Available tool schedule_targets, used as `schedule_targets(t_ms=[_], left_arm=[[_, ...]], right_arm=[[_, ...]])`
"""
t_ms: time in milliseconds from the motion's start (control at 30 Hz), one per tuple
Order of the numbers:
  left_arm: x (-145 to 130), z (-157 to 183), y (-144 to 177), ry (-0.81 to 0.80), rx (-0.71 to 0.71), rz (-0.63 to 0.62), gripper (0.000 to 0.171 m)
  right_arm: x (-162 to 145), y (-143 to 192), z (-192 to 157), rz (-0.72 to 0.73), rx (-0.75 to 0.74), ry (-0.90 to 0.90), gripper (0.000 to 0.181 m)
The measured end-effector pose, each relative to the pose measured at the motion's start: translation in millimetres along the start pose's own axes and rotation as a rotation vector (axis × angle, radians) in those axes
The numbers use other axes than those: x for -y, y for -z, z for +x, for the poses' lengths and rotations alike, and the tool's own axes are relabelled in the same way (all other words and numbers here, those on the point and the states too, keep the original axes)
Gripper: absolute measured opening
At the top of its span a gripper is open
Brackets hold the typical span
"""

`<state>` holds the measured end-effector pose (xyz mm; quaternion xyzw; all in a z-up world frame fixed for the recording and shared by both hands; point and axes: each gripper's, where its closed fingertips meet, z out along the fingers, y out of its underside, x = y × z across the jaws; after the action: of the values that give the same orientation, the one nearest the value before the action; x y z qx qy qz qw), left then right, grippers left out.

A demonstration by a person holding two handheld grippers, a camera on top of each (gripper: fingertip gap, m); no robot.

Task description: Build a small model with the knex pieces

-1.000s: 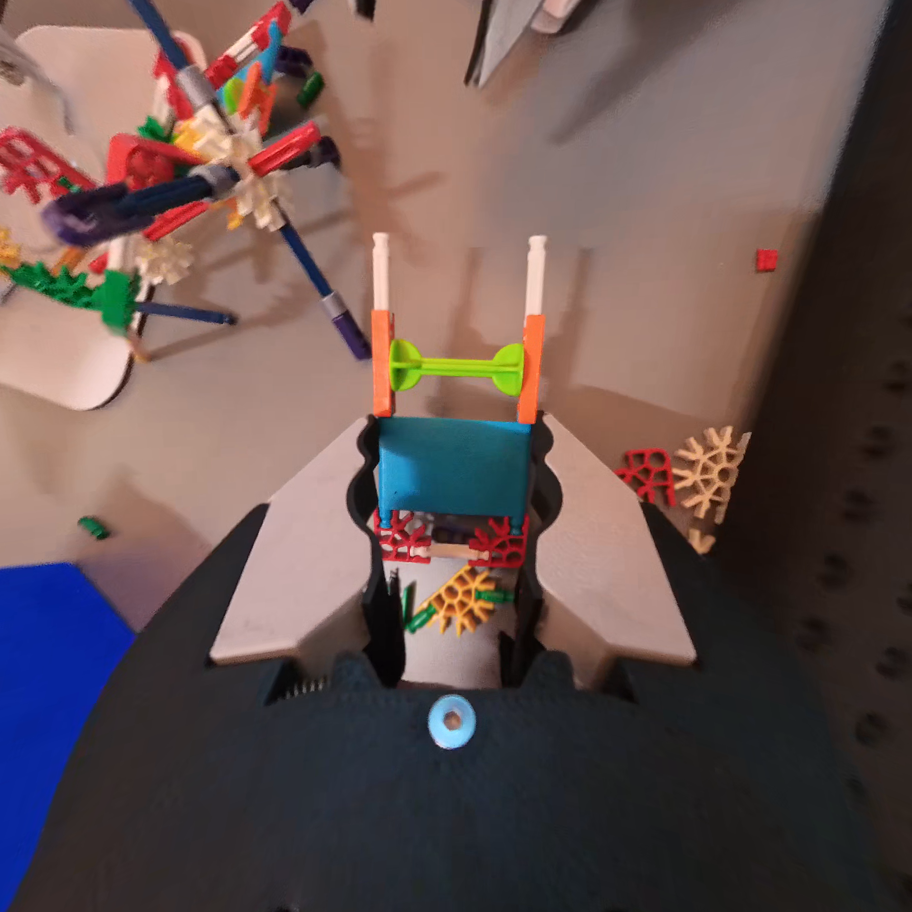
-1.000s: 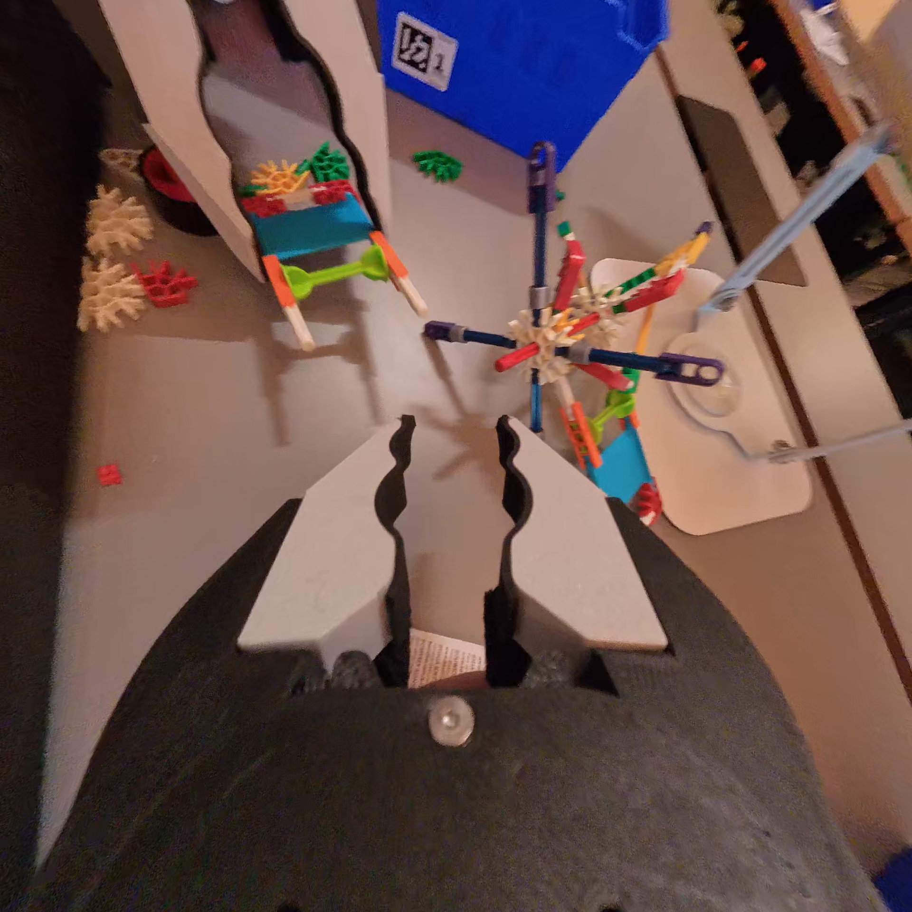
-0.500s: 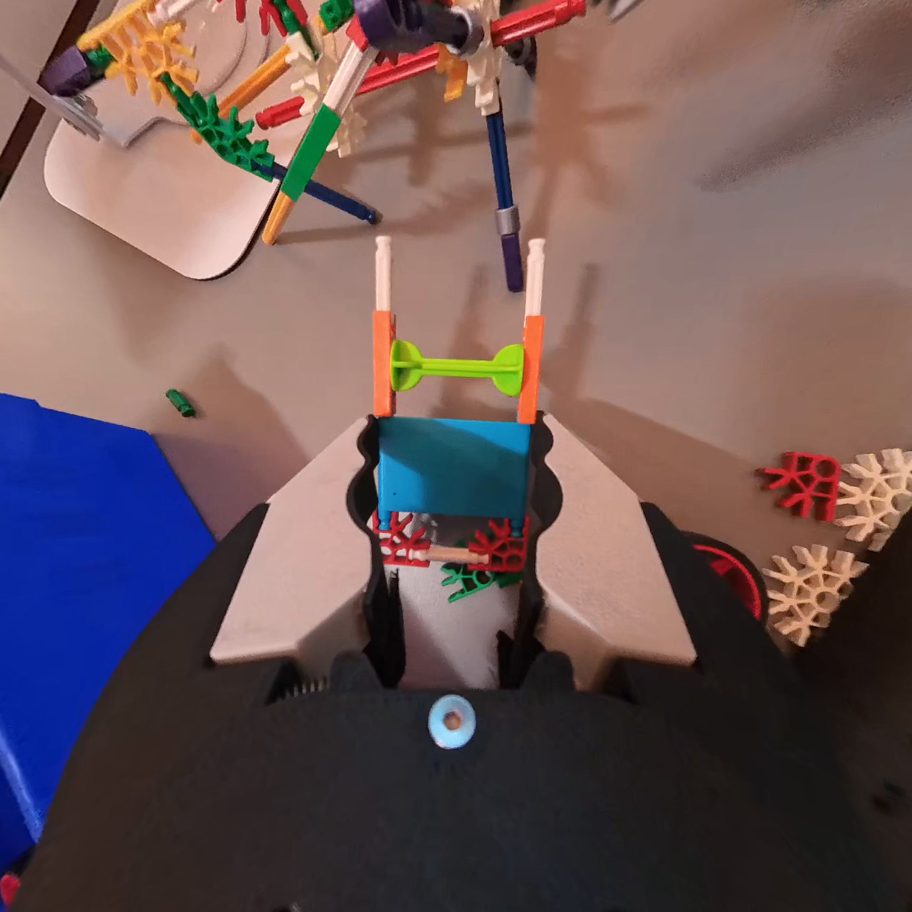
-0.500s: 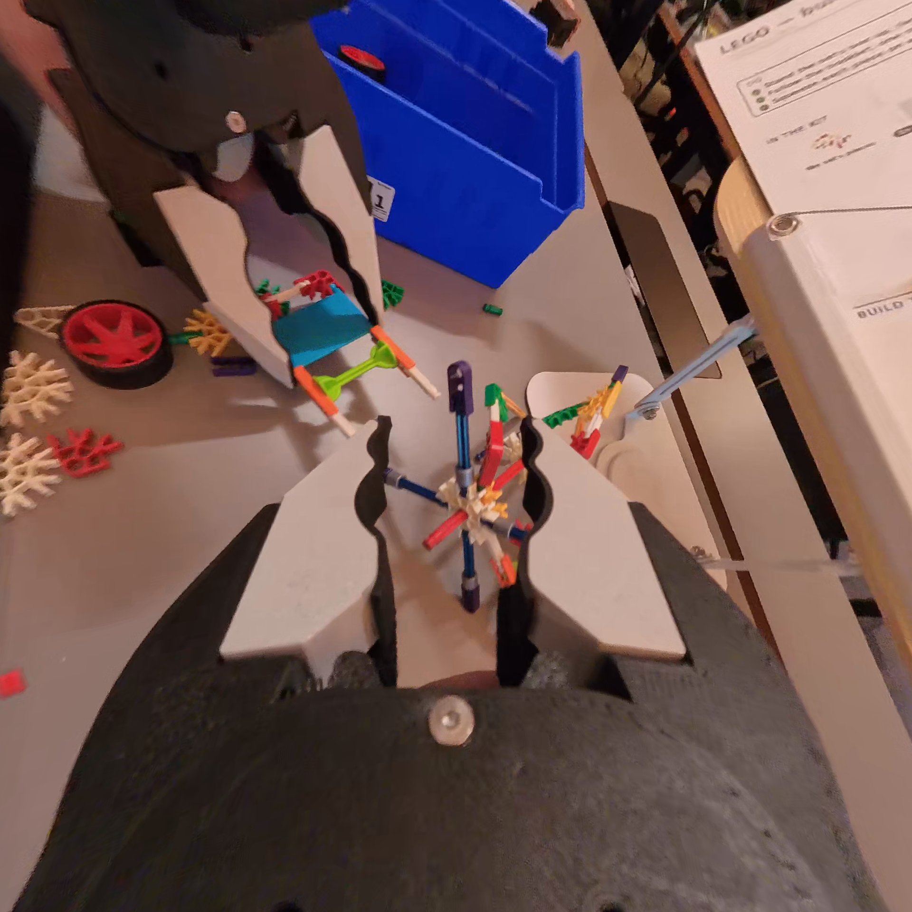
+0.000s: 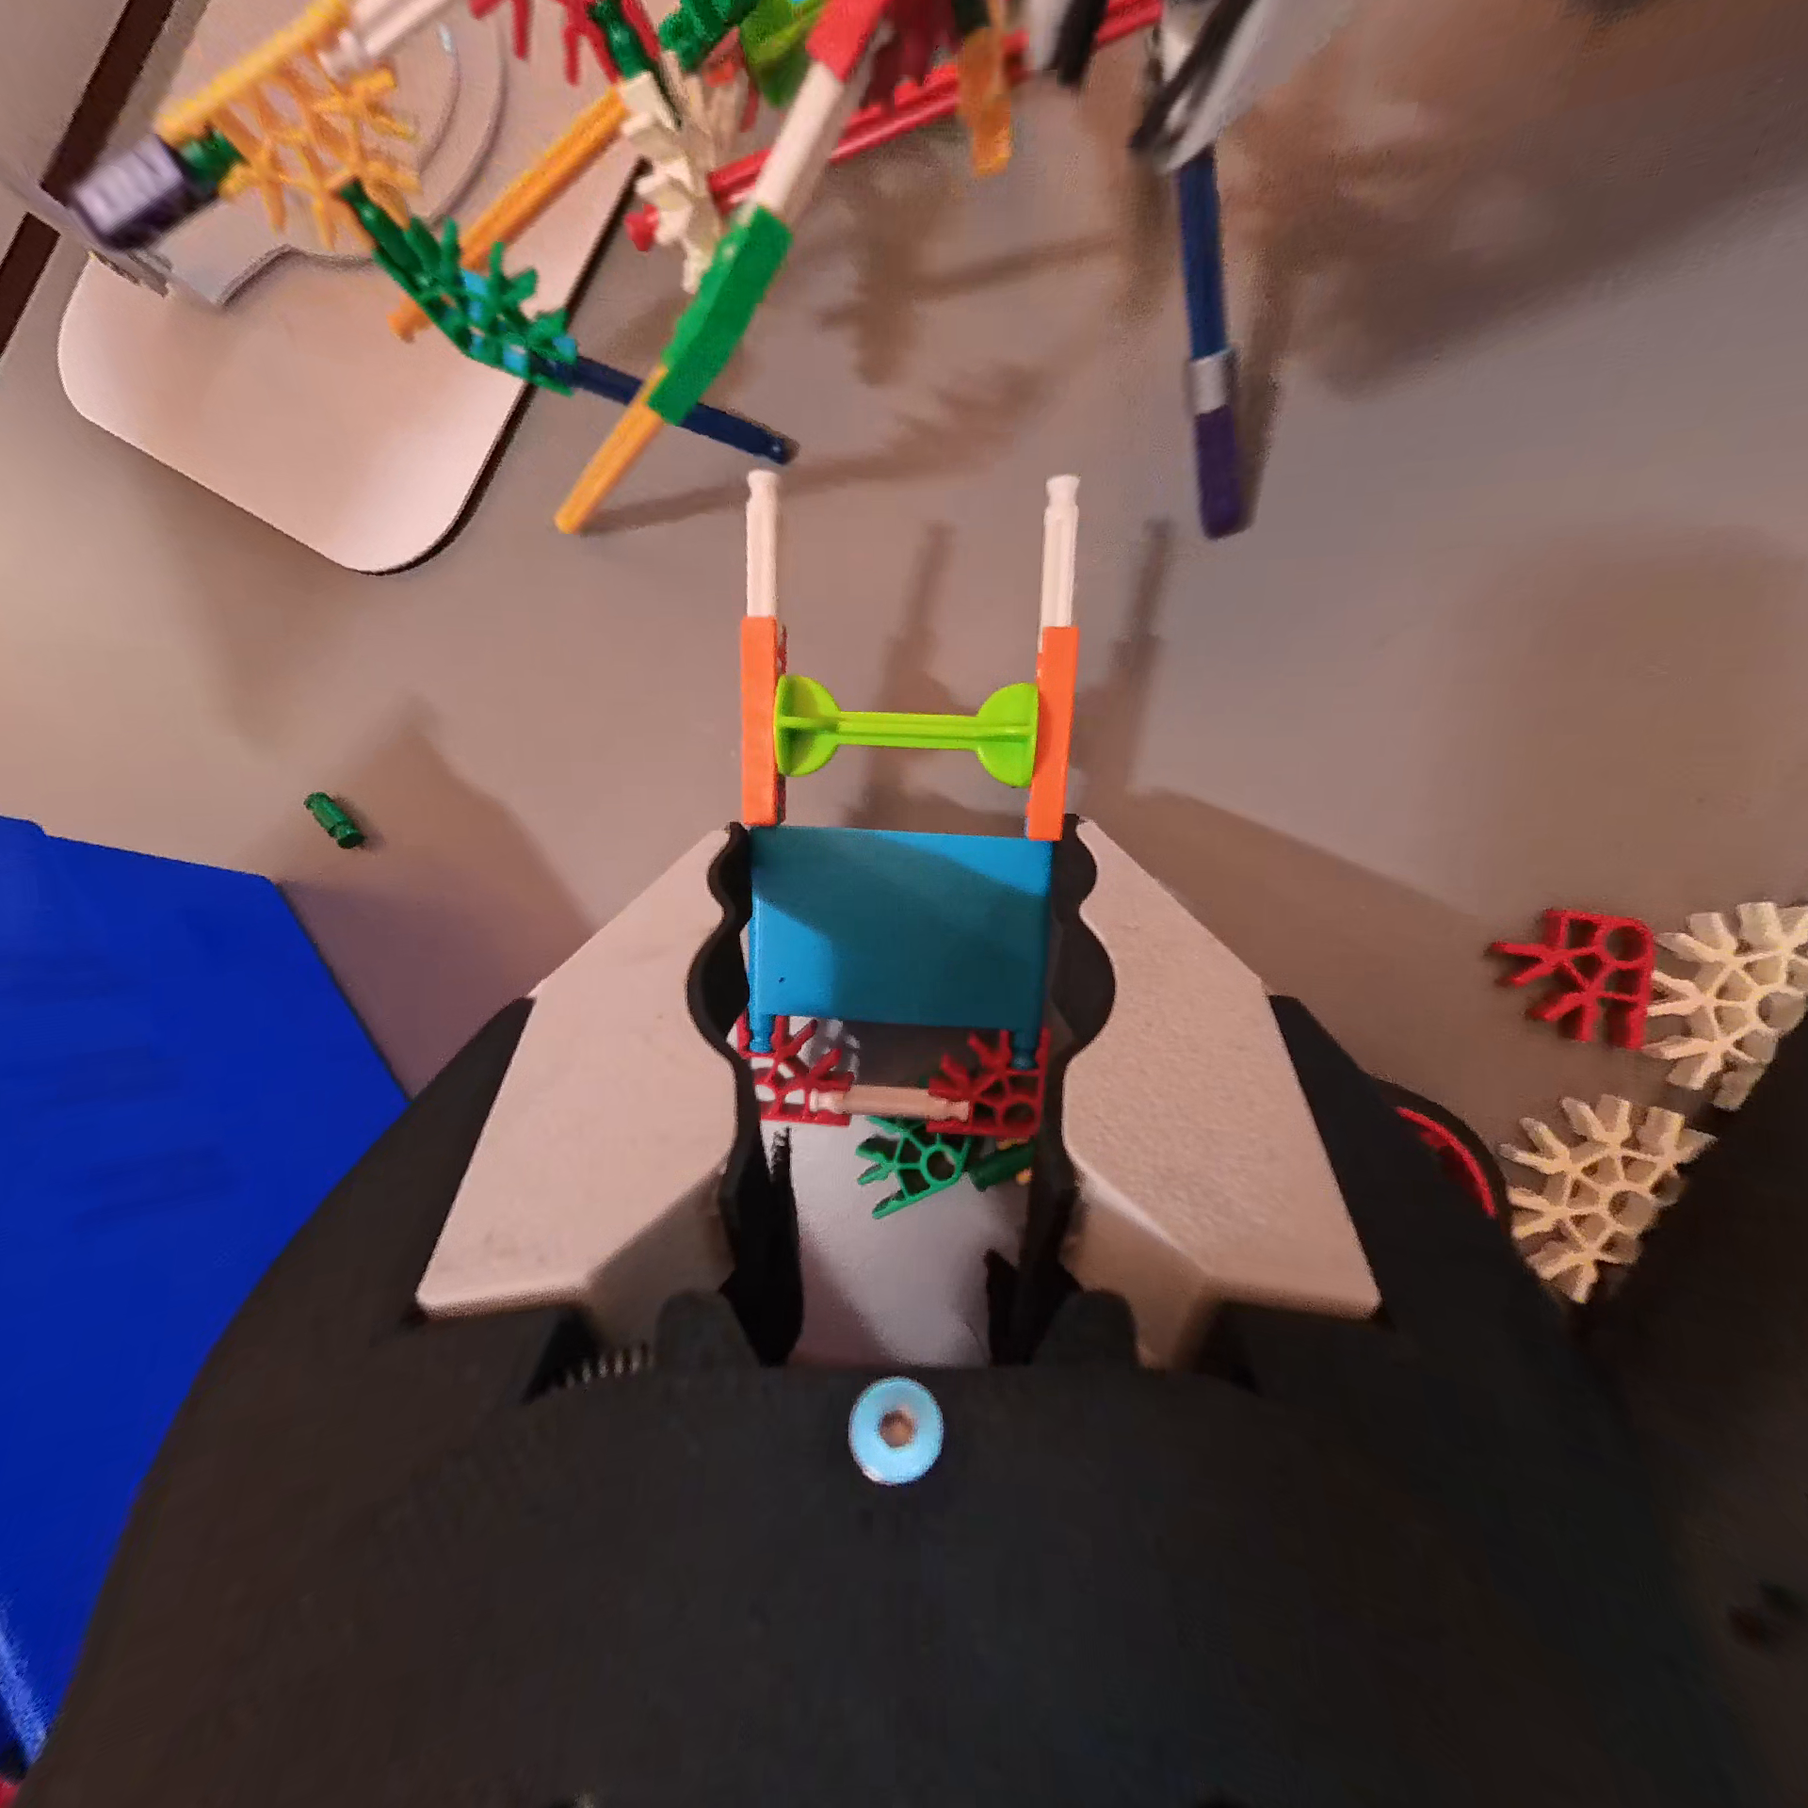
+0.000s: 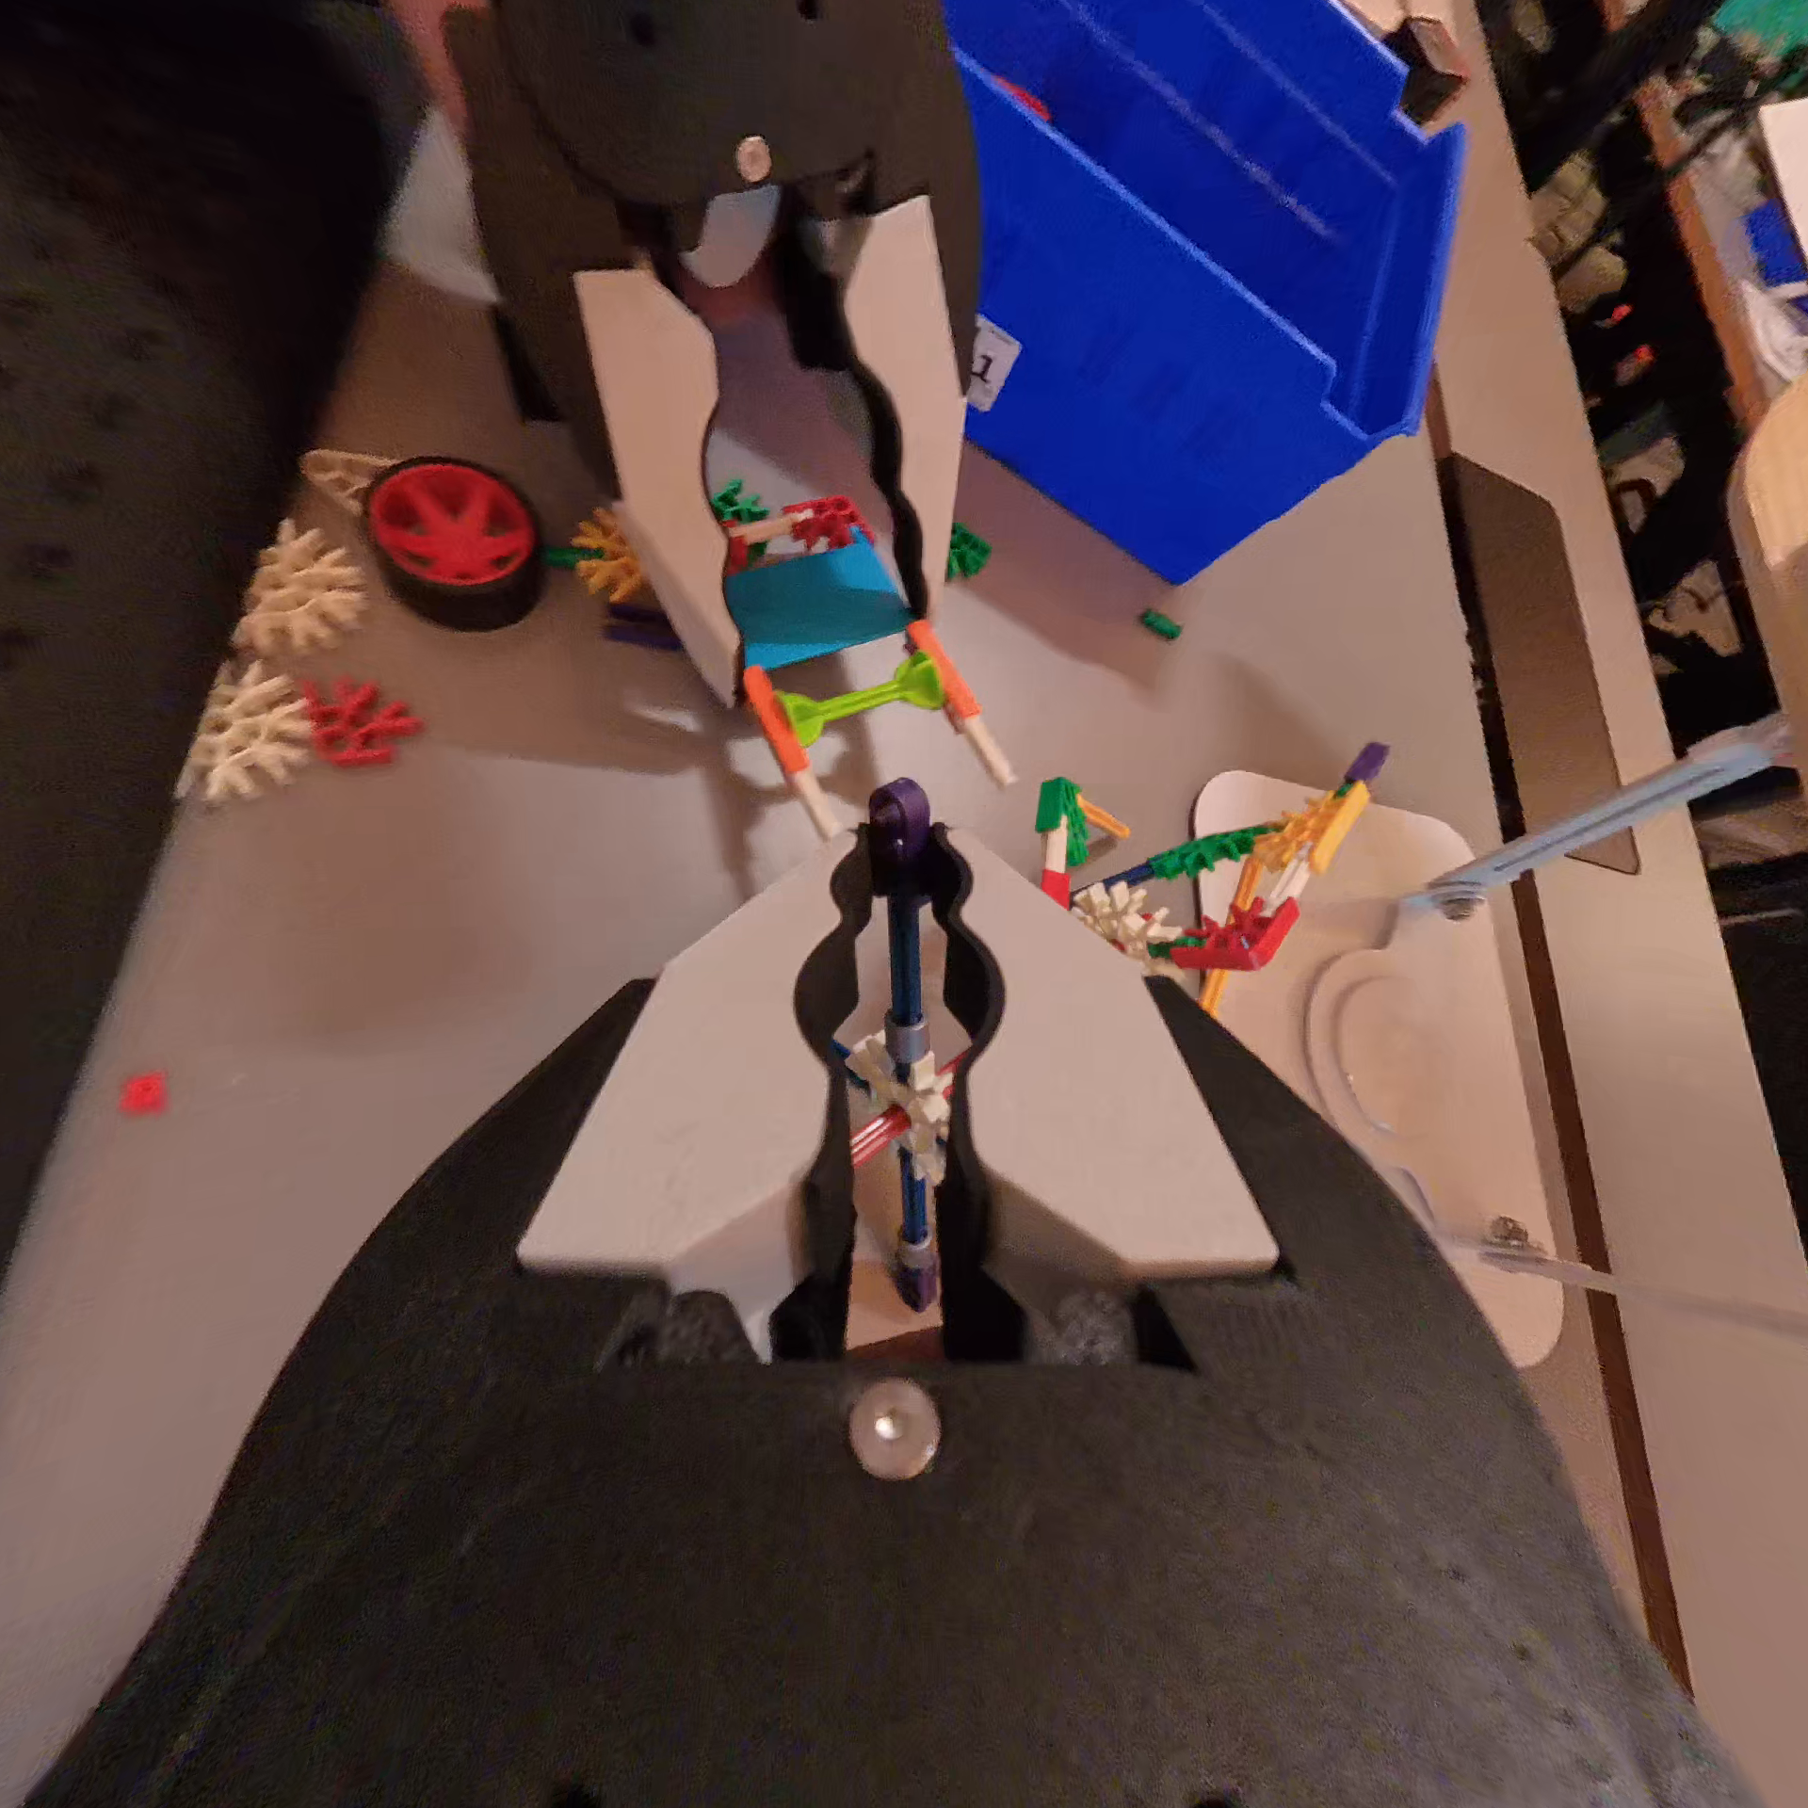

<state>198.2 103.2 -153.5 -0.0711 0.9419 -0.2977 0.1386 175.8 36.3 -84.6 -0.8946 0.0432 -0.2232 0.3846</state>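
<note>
Grey table point(image 6: 440, 929) carrying a blue divided bin point(image 6: 1203, 323), which stands just beyond and to one side of the left gripper point(image 5: 900, 841). Right of the right gripper point(image 6: 900, 851) lies a pale rounded board point(image 6: 1419, 978); a rod-and-connector toy model point(image 6: 1213, 890) spreads over its near edge. Left gripper: jaws clamped on the sides of a blue panel point(image 5: 895, 920), part of a small rod-built frame point(image 5: 905, 729) with orange sleeves, white rod ends and a lime crossbar projecting ahead of the fingertips, held clear above the table. Right gripper: jaws drawn in close on a dark blue rod point(image 6: 905, 964) of the model, whose purple end connector point(image 6: 895, 817) stands at the fingertips; a white snowflake hub point(image 6: 915, 1091) sits between the fingers further back. Behind the left gripper, on the table: a red-spoked black wheel point(image 6: 455, 543), cream snowflake connectors point(image 6: 293, 597), a red connector point(image 6: 357, 724). Small green peg point(image 5: 335, 820) left of the left gripper.
</note>
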Motion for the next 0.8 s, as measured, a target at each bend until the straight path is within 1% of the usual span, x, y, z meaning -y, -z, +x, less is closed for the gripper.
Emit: schedule_targets(t_ms=[100, 200, 267, 333, 433, 500, 600, 633, 700, 800], left_arm=[[3, 2, 1, 0.000, -0.001, 0.010, 0.060], [9, 11, 0, 0.006, -0.042, 0.030, 0.060], [9, 13, -2, -0.004, -0.036, 0.021, 0.060], [10, 14, -3, -0.012, -0.035, 0.019, 0.060], [10, 15, -2, -0.009, -0.047, 0.025, 0.060], [10, 14, -2, -0.013, -0.039, 0.025, 0.060], [13, 22, 1, -0.001, -0.088, 0.048, 0.060], [13, 21, 1, -0.004, -0.080, 0.044, 0.060], [9, 17, 0, -0.011, -0.059, 0.027, 0.060], [7, 14, 1, -0.007, -0.054, 0.022, 0.060]], right_arm=[[-4, 15, -10, 0.018, 0.056, 0.019, 0.008], [-7, 26, -23, 0.020, 0.134, 0.008, 0.008], [-8, 31, -20, 0.029, 0.114, -0.004, 0.009], [-7, 35, -11, 0.042, 0.072, -0.045, 0.037], [-9, 45, -10, 0.032, 0.036, -0.060, 0.040], [-17, 49, -11, -0.018, 0.016, -0.074, 0.045], [-44, 58, -17, -0.164, 0.025, -0.119, 0.043], [-50, 61, -19, -0.193, 0.020, -0.126, 0.042], [-59, 64, -25, -0.228, 0.023, -0.166, 0.046], [-80, 63, -35, -0.308, 0.027, -0.201, 0.040]])
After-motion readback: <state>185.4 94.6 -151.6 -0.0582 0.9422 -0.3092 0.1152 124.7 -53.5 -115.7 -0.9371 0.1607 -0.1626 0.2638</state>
